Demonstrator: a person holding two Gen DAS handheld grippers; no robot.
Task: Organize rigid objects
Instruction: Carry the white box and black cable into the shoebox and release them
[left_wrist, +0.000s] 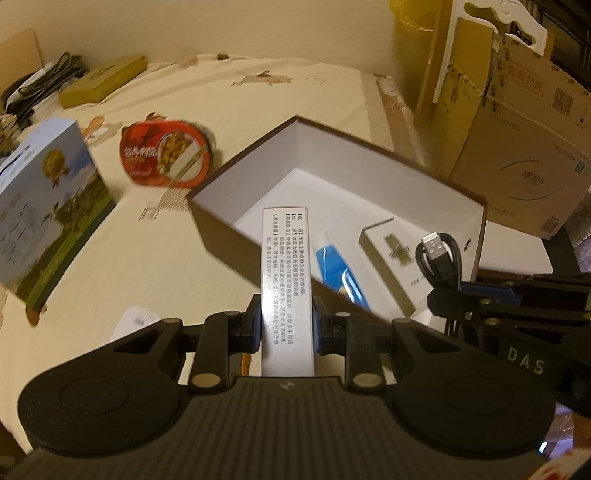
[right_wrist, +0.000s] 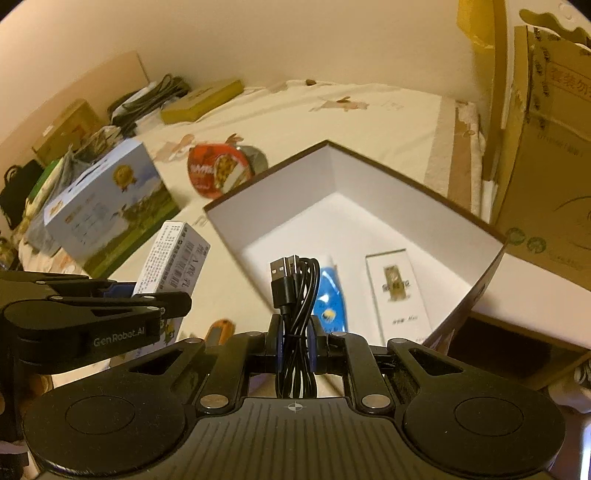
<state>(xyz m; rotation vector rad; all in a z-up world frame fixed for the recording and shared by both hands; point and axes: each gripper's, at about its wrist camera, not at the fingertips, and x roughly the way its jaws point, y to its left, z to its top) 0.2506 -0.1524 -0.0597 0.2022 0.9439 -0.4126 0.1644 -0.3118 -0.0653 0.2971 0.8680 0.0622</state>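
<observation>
My left gripper (left_wrist: 287, 325) is shut on a long white printed carton (left_wrist: 286, 266), held above the near edge of an open white-lined box (left_wrist: 236, 184). My right gripper (right_wrist: 295, 334) is shut on a bundled black USB cable (right_wrist: 295, 291), also above that box (right_wrist: 280, 184). Inside the box lie a blue tube (right_wrist: 330, 302) and a slim white carton with a gold label (right_wrist: 397, 291). In the left wrist view the right gripper (left_wrist: 437, 293) holds the cable (left_wrist: 441, 258) at the right. The right wrist view shows the left gripper (right_wrist: 184, 299) with its carton (right_wrist: 173, 262).
On the cream tablecloth (left_wrist: 155, 243) stand a blue-and-green picture box (left_wrist: 48, 210) and a round red tin (left_wrist: 166, 151). A flat yellow box (left_wrist: 103, 79) and dark cables lie at the far left. Large cardboard boxes (left_wrist: 517, 147) rise on the right.
</observation>
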